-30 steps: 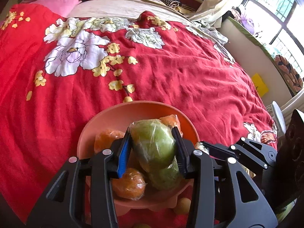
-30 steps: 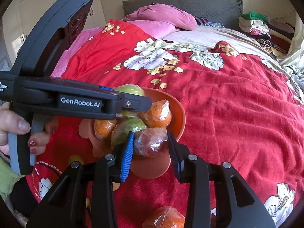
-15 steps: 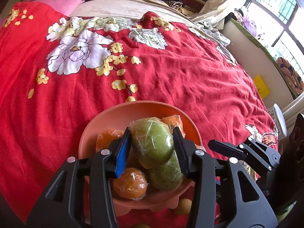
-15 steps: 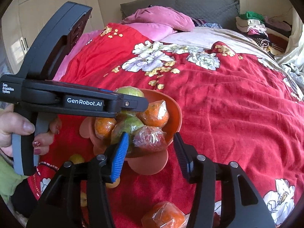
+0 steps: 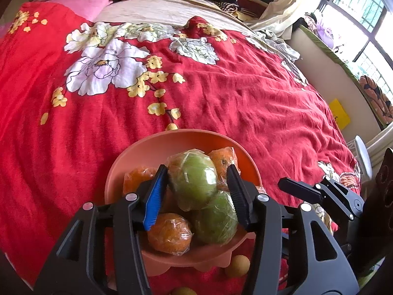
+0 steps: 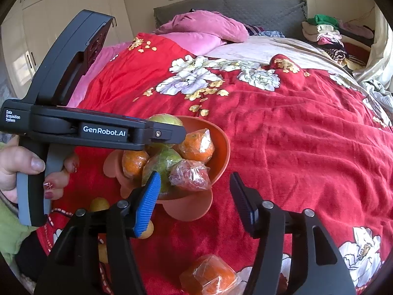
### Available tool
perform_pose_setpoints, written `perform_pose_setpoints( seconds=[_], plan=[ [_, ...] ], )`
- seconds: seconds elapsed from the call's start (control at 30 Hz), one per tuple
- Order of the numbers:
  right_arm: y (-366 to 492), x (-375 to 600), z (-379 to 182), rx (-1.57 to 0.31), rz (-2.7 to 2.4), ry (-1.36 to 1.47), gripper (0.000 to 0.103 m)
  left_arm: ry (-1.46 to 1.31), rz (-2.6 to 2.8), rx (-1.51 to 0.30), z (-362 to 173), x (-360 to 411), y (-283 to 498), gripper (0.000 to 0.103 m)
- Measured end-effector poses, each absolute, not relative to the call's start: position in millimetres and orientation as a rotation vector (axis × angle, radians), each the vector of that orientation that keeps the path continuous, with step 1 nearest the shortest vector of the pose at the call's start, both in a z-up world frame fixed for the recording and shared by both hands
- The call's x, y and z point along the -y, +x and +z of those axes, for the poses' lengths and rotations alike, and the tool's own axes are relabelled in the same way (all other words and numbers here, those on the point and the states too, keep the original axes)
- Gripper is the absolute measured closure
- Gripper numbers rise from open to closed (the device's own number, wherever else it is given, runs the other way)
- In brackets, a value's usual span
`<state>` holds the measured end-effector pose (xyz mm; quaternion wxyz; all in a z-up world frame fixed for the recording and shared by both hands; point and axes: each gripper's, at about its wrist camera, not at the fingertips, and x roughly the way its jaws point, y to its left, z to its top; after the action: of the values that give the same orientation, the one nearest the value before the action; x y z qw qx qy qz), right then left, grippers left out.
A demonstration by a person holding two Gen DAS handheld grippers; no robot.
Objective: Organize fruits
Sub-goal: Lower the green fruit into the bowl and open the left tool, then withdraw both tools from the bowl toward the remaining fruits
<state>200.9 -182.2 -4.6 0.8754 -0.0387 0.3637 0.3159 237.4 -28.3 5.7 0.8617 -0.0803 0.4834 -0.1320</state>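
Both grippers opening jaws, letting go: left gripper (image 5: 196,194) leaving wrapped green round fruit (image 5: 194,179) on pile in orange plastic bowl (image 5: 172,142); right gripper (image 6: 195,194) leaving wrapped red fruit (image 6: 190,174) there too.

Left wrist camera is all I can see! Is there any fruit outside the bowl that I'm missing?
Observer: Yes, a wrapped orange lies on the red blanket, near the bottom of the right wrist view.
Operator: Are the other tongs holding something?
Observer: No. The right tongs have their jaws opening. A red wrapped fruit lies in the bowl between the tips, and the pads are clear of it.
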Motion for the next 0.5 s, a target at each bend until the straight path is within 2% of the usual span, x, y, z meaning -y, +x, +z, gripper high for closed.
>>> perform_pose_setpoints(
  seconds=[0.17, 0.27, 0.5],
  plan=[
    [200.9, 182.9, -4.4, -0.760, 0.655, -0.081, 0.040, -0.177, -0.271, -1.010, 6.7, 26.2, 235.7, 0.058],
    [200.8, 183.6, -4.6, -0.759, 0.653, -0.077, 0.037, -0.170, -0.262, -1.002, 8.4, 26.3, 234.9, 0.051],
    [200.5, 185.4, -4.2, -0.759, 0.646, -0.069, 0.030, -0.169, -0.250, -0.994, 10.7, 24.5, 232.4, 0.049]
  ],
)
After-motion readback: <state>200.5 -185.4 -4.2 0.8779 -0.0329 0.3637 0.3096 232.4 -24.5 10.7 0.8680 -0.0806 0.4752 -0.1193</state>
